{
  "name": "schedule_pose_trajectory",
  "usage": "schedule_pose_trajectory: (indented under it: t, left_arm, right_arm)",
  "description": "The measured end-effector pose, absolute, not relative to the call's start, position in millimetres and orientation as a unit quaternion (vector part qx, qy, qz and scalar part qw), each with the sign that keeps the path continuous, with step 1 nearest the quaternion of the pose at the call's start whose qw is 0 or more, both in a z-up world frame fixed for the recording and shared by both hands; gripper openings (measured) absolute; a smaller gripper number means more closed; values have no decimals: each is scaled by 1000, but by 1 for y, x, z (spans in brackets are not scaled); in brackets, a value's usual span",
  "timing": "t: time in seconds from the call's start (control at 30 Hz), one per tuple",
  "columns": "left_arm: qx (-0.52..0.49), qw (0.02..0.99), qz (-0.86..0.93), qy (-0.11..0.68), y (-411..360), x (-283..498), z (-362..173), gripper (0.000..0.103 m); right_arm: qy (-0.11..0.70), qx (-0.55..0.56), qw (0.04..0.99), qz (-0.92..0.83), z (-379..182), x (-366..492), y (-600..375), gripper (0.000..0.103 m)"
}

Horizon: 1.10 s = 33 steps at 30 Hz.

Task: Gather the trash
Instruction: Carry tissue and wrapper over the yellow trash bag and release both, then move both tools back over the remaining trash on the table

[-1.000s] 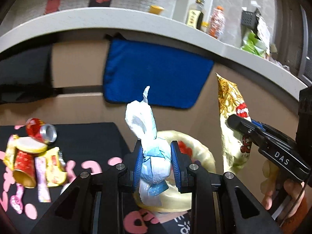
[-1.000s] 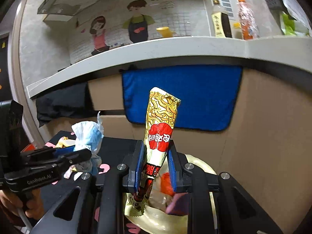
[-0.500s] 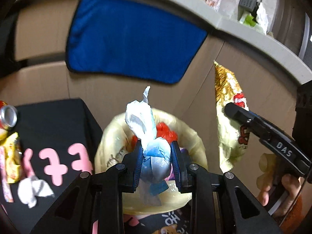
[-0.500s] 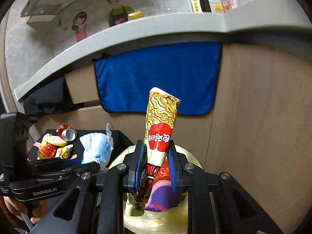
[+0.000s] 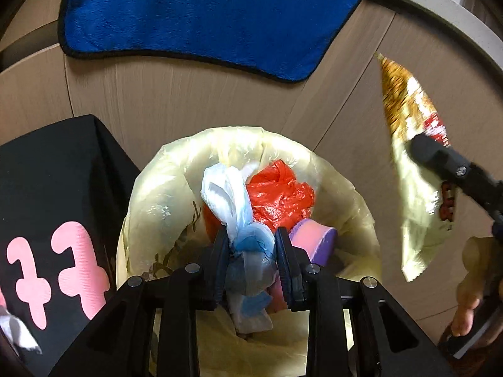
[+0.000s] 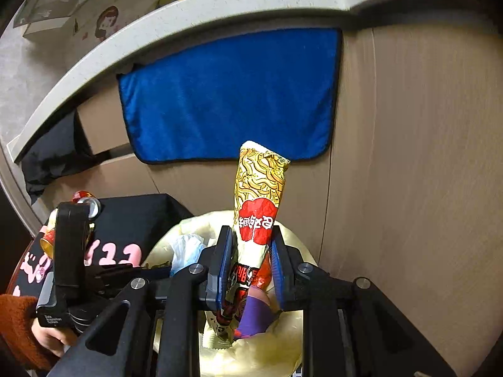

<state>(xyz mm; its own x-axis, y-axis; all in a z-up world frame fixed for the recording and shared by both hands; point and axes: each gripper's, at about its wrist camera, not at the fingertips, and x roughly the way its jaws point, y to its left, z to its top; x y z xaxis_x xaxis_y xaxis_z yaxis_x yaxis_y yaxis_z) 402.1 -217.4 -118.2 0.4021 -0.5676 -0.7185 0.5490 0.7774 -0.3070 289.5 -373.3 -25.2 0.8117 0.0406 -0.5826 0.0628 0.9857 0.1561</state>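
Pale yellow plastic lining a round trash bin (image 5: 176,169), seen from above past the left gripper (image 5: 251,260). Between the blue pads, a crumpled white-and-blue plastic bag (image 5: 242,220), its white end flopped forward over the bin's mouth; jaws opening, the bag between them, though whether the pads press on it at this instant cannot be told. Inside the liner: a crumpled red plastic bag (image 5: 279,191) and a pink and purple round object (image 5: 314,238) just right of the pads. To the left of the bin, a black cloth with pink shapes (image 5: 63,194), with a scrap of white paper (image 5: 15,330) at its lower corner. Behind, a blue towel (image 5: 201,15) hanging on a beige panelled wall. At the right edge, blurred, a yellow noodle wrapper (image 5: 411,144) pinched by the right gripper (image 6: 251,260), with part of a hand (image 5: 471,286) below. From the right wrist view: narrow-set jaws clamped on that wrapper's lower half, the wrapper standing upright and hanging over the bin's near rim. Further left, the left hand (image 6: 47,333) in a rust-coloured sleeve, and a red can (image 6: 85,201) lying on the black cloth beyond.
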Motion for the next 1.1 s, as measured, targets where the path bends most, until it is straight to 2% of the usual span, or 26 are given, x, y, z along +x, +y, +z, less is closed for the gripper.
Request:
schedule_pose_trajectory:
  t: [0.1,0.2,0.4,0.53,0.73,0.8,0.87,0.97,1.1]
  left_arm:
    - [-14,844,-335,419,-207,396,-109,42]
    - [-30,851,-335,404,-191,390,-94,47]
    - [-62,856,-325,396,-146,370,-66,47]
    - [-44,873,-298,384,-118,351,-57,47]
    - [-50,890,-251,378,-62,329,-56,47]
    - [-61,893,-235,379,-48,332,-59,47]
    - [-76,897,-214,378,-25,331,-61,47]
    - [-96,905,-186,370,10,323,-61,47]
    - [-120,915,-141,358,61,312,-64,47]
  right_arm:
    - [326,97,940,-1,-38,298,-375,21]
    - [352,107,930,12,-56,309,-371,21]
    - [405,91,909,29,-94,337,-349,21]
    - [445,76,892,31,-115,349,-338,21]
    - [461,72,884,17,-125,346,-335,22]
    - [461,78,884,12,-125,344,-336,24]
    - [460,82,884,1,-122,339,-335,34]
    - [442,86,893,-7,-109,325,-335,42]
    - [405,78,911,-14,-82,308,-322,45]
